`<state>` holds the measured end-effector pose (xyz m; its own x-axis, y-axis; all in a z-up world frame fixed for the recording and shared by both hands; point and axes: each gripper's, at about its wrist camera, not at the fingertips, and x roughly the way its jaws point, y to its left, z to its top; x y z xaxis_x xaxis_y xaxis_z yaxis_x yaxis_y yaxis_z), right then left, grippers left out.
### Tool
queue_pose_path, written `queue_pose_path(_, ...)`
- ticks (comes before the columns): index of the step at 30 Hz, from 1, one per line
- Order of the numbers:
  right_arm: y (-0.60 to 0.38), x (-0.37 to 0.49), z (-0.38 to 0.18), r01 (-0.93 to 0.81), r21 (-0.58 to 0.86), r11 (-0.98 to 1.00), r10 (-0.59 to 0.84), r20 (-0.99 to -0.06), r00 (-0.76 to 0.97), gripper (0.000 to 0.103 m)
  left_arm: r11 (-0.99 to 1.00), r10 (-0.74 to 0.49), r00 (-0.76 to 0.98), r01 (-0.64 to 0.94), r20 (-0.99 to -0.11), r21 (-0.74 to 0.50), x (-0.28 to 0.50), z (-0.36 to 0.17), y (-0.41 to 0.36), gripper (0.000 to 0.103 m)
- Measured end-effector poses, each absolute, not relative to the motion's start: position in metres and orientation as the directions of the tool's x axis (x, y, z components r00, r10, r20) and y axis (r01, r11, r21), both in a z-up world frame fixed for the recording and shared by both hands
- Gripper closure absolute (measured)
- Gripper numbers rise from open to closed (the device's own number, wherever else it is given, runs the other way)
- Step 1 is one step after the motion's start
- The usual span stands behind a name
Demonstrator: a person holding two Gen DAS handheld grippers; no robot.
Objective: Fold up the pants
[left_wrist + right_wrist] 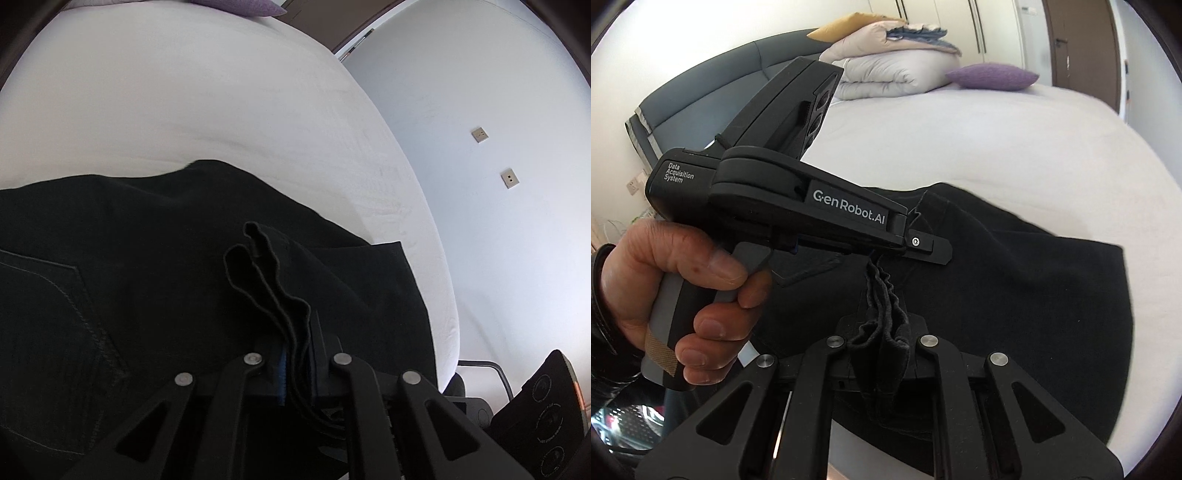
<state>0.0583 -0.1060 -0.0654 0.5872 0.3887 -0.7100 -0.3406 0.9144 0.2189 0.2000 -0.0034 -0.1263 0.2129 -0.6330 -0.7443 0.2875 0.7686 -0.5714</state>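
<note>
- Black cotton pants lie spread on the bed's white sheet, near its front edge; stitched back pocket shows at the left of the left wrist view.
- Left gripper: black two-finger tool, jaws together & clamped on a bunched, wavy edge of the pants fabric, which stands up btwn the fingers. A blue pad strip shows on the inner side of one finger.
- Right gripper: jaws together too, clamped on a gathered, crinkled fold of the same pants.
- In the right wrist view the left gripper sits just above the pants, its tip pinching the cloth right beside the right gripper's hold; a strip of fabric runs btwn the two grips.
- Person's left hand wraps the left tool's grey handle; dark sleeve at the wrist.
- Far side of the bed from the pants: folded pale duvet stack, purple knit cushion, mustard pillow against the grey-blue padded headboard.
- Beyond the bed: white wall w/ two small socket plates, brown door.
</note>
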Motion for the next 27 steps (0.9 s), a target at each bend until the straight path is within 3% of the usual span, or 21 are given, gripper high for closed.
queue_pose_path(13,-0.045,0.099,-0.09,-0.355,0.306,0.884,0.452,-0.753,0.477,0.091,0.806,-0.588,0.235,0.248,-0.774,-0.537,0.21,-0.14,0.037,0.094)
queue_pose_path(20,-0.049,0.117,-0.112,-0.303,0.385,0.872,0.484,-0.774,0.409,0.088,0.826,-0.563,0.265,0.214,-0.783,-0.522,0.211,-0.143,0.064,0.082)
queue_pose_path(22,-0.059,0.108,-0.112,-0.298,0.45,0.842,0.538,-0.747,0.391,0.077,0.848,-0.53,0.295,0.212,-0.795,-0.486,0.205,-0.137,0.066,0.078)
queue_pose_path(24,-0.071,0.094,-0.109,-0.308,0.524,0.794,0.607,-0.707,0.362,0.035,0.87,-0.491,0.319,0.214,-0.81,-0.444,0.198,-0.132,0.071,0.078)
queue_pose_path(27,-0.095,0.07,-0.099,-0.313,0.602,0.735,0.678,-0.646,0.351,0.03,0.922,-0.385,0.386,0.206,-0.838,-0.328,0.184,-0.118,0.066,0.066)
